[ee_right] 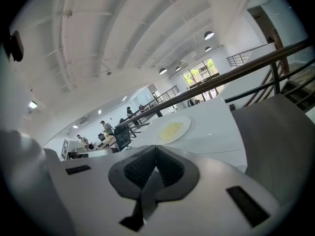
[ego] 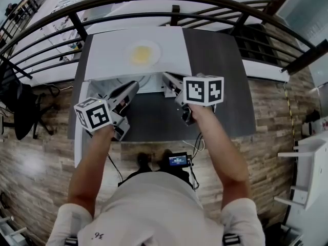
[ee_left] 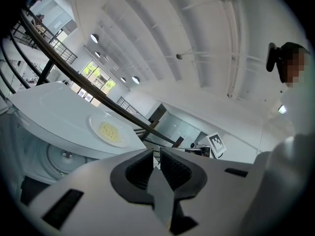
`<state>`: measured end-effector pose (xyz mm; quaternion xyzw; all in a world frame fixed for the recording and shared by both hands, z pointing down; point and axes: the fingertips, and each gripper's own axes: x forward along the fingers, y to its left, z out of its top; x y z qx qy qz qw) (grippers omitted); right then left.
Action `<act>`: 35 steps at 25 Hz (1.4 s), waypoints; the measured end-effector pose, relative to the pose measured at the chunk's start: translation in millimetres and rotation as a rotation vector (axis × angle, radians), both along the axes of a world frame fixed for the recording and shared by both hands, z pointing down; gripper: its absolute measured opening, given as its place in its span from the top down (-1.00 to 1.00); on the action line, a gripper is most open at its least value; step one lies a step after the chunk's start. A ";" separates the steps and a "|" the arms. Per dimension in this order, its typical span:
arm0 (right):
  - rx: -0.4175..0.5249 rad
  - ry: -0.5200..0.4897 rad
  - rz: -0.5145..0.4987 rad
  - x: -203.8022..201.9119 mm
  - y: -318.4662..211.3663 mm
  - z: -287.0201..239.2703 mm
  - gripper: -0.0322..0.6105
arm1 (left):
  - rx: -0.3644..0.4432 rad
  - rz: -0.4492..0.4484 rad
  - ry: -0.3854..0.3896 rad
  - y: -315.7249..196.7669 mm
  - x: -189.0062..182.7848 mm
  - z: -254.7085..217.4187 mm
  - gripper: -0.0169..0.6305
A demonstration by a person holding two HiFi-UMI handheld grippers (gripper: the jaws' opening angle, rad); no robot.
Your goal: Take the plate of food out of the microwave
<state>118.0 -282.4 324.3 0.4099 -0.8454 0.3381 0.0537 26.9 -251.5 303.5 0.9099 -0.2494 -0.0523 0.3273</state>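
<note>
Head view: we hold both grippers at the open front of the microwave (ego: 107,60), which stands on the dark tabletop (ego: 225,101). The plate (ego: 142,54) with its yellow food (ego: 141,56) lies on the microwave's white top, midway along and nearer its far edge. Our left gripper (ego: 134,86) has its jaws a narrow slit apart, with nothing between them. Our right gripper (ego: 166,77) has its jaw tips pressed together, gripping nothing. From the left gripper view we see the turntable (ee_left: 63,157) inside the cavity.
</note>
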 end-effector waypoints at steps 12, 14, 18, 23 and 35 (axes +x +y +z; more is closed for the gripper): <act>0.061 0.034 0.055 25.4 27.4 -8.5 0.89 | 0.052 -0.026 0.028 25.9 -6.8 -20.8 0.81; 0.086 0.060 0.062 27.8 33.8 -9.5 0.90 | 0.068 -0.026 0.021 31.6 -7.5 -22.4 0.81; 0.111 0.068 0.071 30.8 47.2 -11.9 0.89 | 0.076 -0.023 0.014 44.1 -7.1 -21.3 0.81; 0.120 0.042 0.076 28.6 63.3 -16.9 0.90 | 0.060 -0.016 0.028 59.5 -7.4 -17.2 0.81; 0.145 0.042 0.117 32.7 93.9 -15.2 0.90 | 0.036 -0.032 0.004 84.0 -17.6 3.4 0.81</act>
